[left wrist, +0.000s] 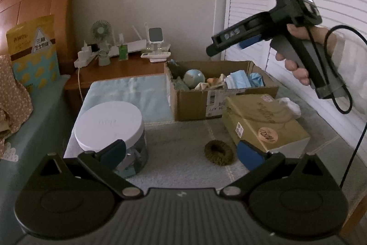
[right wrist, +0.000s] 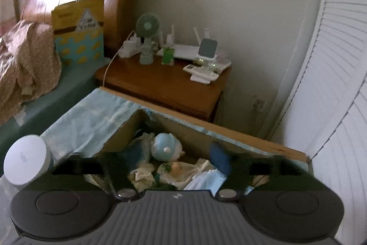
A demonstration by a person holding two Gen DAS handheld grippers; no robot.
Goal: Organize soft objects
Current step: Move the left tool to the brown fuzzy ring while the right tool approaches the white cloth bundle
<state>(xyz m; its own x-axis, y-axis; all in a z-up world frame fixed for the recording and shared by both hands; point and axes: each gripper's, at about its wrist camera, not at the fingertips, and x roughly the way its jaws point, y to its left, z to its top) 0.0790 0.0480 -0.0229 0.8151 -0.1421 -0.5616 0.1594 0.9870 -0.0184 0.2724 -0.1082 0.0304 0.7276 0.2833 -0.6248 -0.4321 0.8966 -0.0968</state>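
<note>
An open cardboard box on the table holds soft things: a pale blue round plush, blue face masks and crumpled cloths. A dark woven scrunchie lies on the grey mat in front of it. My left gripper is open and empty, low over the mat, with the scrunchie between its pads. My right gripper is open and empty, hovering above the box with the plush below it. It also shows raised in the air in the left wrist view.
A clear jar with a white lid stands at the left of the mat. A closed tan carton lies at the right. A wooden nightstand with a fan and chargers stands behind. The bed is at the left, white shutters at the right.
</note>
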